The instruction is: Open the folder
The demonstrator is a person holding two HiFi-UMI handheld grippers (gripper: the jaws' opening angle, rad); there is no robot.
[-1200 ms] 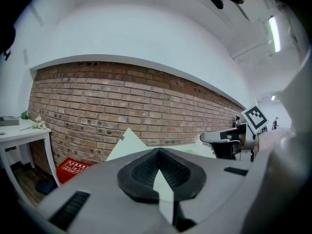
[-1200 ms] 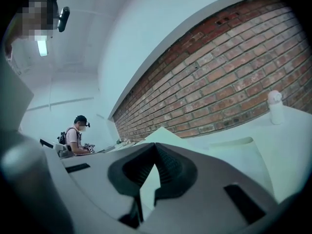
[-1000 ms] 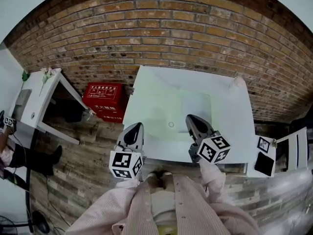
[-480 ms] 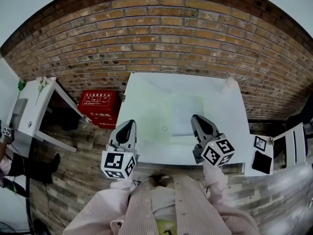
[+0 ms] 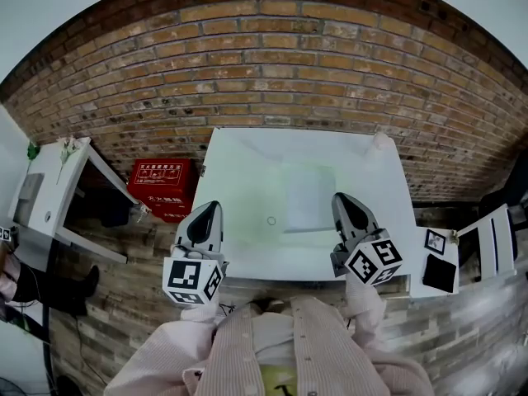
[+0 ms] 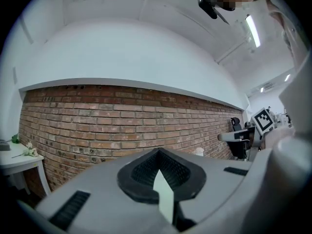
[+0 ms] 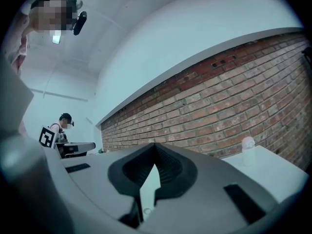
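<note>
**Grey grippers clenched and level at the table's near edge**

Left gripper points level toward the brick wall. Its jaws are pressed together with nothing between them, over the near left edge of the white table. Right gripper is held the same way, tips meeting and empty, just beside the near right corner of the pale folder, which lies flat on the table. Pink striped sleeves reach forward.

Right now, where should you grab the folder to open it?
The folder lies flat on the table, near edge closest to the right gripper. Probably pinch the top cover at that edge, coming in low from the person's side.
</note>
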